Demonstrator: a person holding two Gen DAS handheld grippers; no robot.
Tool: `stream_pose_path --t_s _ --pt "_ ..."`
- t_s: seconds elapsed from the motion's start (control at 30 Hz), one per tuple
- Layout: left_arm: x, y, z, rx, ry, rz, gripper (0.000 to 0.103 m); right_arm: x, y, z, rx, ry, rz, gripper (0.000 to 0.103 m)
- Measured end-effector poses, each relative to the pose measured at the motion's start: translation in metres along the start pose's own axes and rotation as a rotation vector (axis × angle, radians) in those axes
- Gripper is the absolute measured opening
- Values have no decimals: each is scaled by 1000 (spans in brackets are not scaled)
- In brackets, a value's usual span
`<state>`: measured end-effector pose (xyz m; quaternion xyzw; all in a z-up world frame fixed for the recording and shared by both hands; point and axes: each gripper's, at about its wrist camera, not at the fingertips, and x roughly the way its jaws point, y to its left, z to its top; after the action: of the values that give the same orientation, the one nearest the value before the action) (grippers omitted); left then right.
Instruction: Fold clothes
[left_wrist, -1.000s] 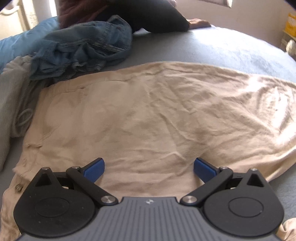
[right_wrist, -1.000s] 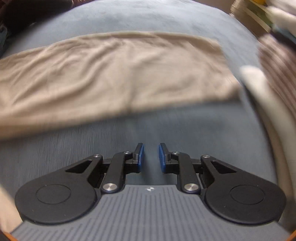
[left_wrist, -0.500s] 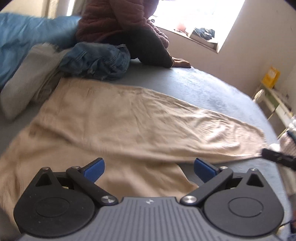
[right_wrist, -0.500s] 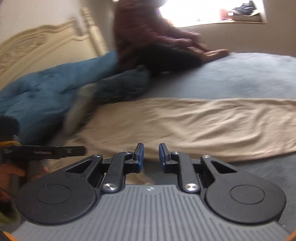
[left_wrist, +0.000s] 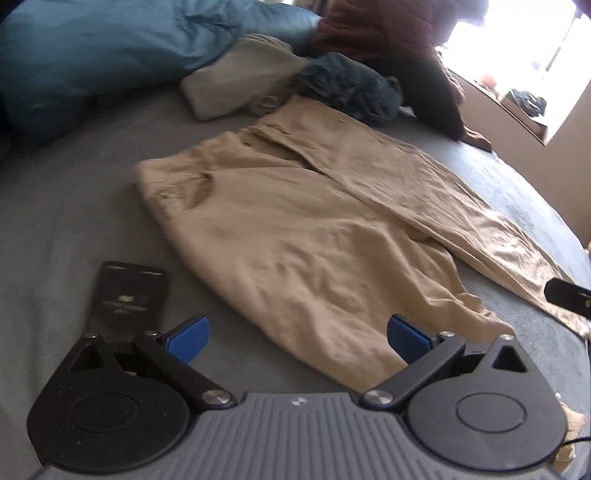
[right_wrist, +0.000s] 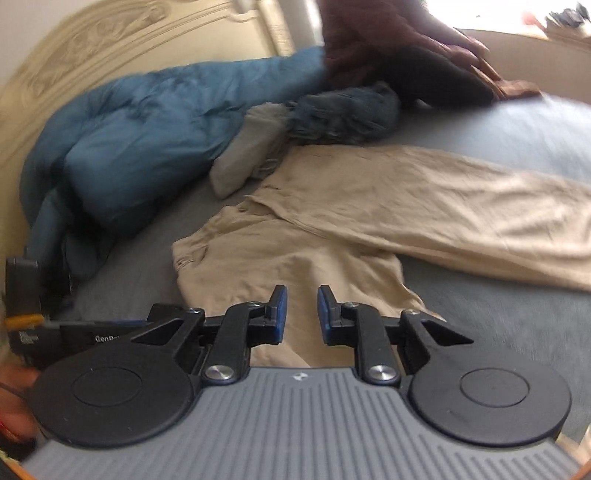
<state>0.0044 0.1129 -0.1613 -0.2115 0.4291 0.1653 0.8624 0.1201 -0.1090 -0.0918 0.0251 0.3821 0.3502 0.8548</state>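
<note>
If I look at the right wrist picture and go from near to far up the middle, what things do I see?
The right tool → tan trousers lying flat on the grey bed → grey folded cloth → crumpled dark jeans → a person in a dark red jacket at the back.

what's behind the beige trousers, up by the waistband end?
A crumpled dark denim garment and folded grey cloth sit behind the beige trousers, with a blue duvet beyond. What lies under them is hidden.

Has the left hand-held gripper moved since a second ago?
Yes. The left hand-held gripper has pulled back from the beige trousers; earlier they filled its view, now their waistband and grey bed show.
</note>
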Motion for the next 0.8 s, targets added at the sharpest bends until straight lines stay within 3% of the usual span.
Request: stream_pose_path --t_s 0.27,0.37,0.53,0.7,0.8 --pt "-23 39 -3 22 24 66 103 18 65 8 -196 25 62 17" --pt "-29 61 -11 29 15 28 103 37 78 3 -153 81 149 17" --pt "-20 99 -19 43 24 96 103 72 105 -8 -118 176 243 17" --pt "7 122 -29 72 48 145 100 91 117 -17 -95 226 255 17" --pt "29 123 -34 68 85 130 95 100 115 -23 -85 257 229 17"
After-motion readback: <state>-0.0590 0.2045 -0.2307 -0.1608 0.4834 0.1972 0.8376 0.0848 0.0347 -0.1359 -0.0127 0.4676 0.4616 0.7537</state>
